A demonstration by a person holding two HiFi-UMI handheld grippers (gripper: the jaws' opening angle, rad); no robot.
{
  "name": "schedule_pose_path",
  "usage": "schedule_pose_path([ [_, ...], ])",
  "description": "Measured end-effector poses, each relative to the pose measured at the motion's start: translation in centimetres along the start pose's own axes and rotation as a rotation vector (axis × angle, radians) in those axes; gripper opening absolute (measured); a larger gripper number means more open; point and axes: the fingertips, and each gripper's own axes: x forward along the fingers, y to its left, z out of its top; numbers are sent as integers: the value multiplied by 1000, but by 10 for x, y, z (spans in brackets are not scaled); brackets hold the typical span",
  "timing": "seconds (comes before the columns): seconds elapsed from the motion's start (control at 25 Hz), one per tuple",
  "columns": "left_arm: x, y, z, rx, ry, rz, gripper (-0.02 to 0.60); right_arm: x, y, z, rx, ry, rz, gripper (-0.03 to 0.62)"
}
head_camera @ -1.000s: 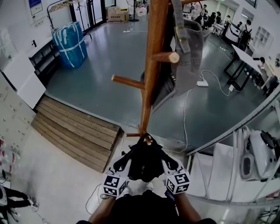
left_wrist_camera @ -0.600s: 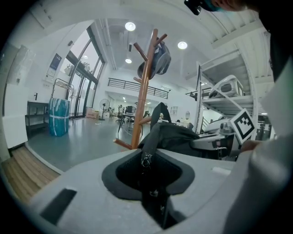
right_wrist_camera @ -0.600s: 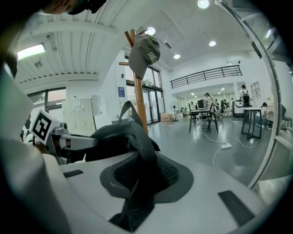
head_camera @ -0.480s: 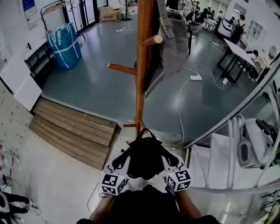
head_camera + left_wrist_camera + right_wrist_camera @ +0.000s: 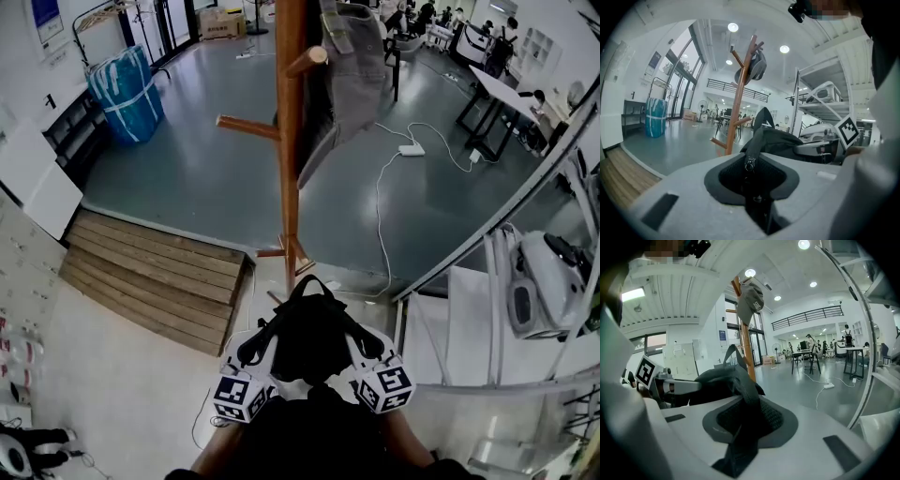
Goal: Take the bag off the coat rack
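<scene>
The black bag (image 5: 305, 337) hangs off the rack, held low in front of the person between both grippers. My left gripper (image 5: 251, 351) is shut on the bag's strap by a zipper pull (image 5: 750, 164). My right gripper (image 5: 367, 345) is shut on another strap (image 5: 747, 399). The wooden coat rack (image 5: 288, 141) stands just beyond the bag, apart from it. A grey garment (image 5: 352, 75) and a grey cap (image 5: 751, 301) hang from its upper pegs. In the left gripper view the rack (image 5: 739, 98) rises behind the bag (image 5: 780, 140).
A wooden step (image 5: 150, 281) lies to the left and a blue wrapped bundle (image 5: 122, 84) stands far left. A white cable with a power strip (image 5: 410, 150) crosses the grey floor. Metal shelving (image 5: 487, 244) with a white appliance (image 5: 539, 291) is close on the right.
The coat rack has slid left and further off in the head view. The bag stays gripped by both grippers close to the person's body.
</scene>
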Motion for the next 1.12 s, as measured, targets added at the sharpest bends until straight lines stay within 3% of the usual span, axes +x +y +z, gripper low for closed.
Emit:
schedule_pose_path([
  [0.68,-16,-13,-38,-50,60,-36,80,-21,9,-42,53,51,-5,75],
  [1.12,-17,-10,-41,-22,55,-61,80,-22,13,-43,63,53,-9,75],
])
